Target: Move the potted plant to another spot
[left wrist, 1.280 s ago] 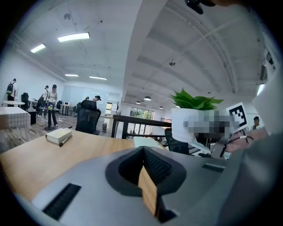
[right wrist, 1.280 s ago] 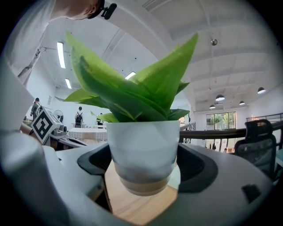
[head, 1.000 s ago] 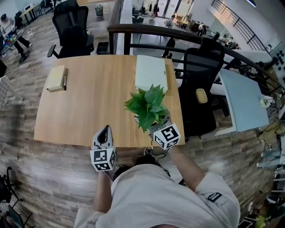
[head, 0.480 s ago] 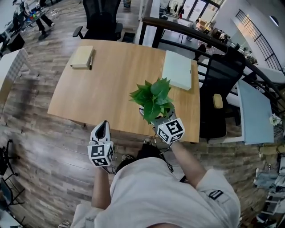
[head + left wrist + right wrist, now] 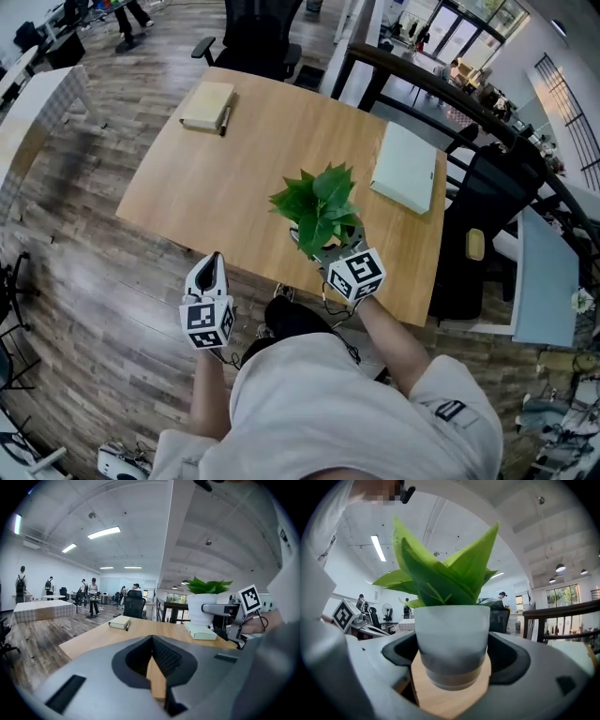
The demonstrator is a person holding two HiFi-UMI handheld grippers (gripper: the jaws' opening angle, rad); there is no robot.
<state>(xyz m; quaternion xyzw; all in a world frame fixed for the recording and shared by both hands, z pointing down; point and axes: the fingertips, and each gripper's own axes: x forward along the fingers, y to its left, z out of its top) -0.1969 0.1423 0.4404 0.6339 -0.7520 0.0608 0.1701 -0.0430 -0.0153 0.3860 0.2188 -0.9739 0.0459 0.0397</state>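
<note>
Head view: potted plant [image 5: 323, 221] pot and right gripper [image 5: 322, 246] tips hidden under leaves [image 5: 307, 201] — distant people [image 5: 93, 597] too small to make out

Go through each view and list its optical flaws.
Head view: fisheye bows the table edges, light even. Left gripper view: dark round vignette, ceiling lamp blown out. Right gripper view: potted plant looms large, its base slightly soft.

A wooden bench [image 5: 253, 159] stands on grey plank floor [image 5: 84, 272]. A black office chair [image 5: 258, 37] sits far, a dark railing [image 5: 412, 77] right. Strip lights [image 5: 104, 532] cross the white ceiling.
</note>
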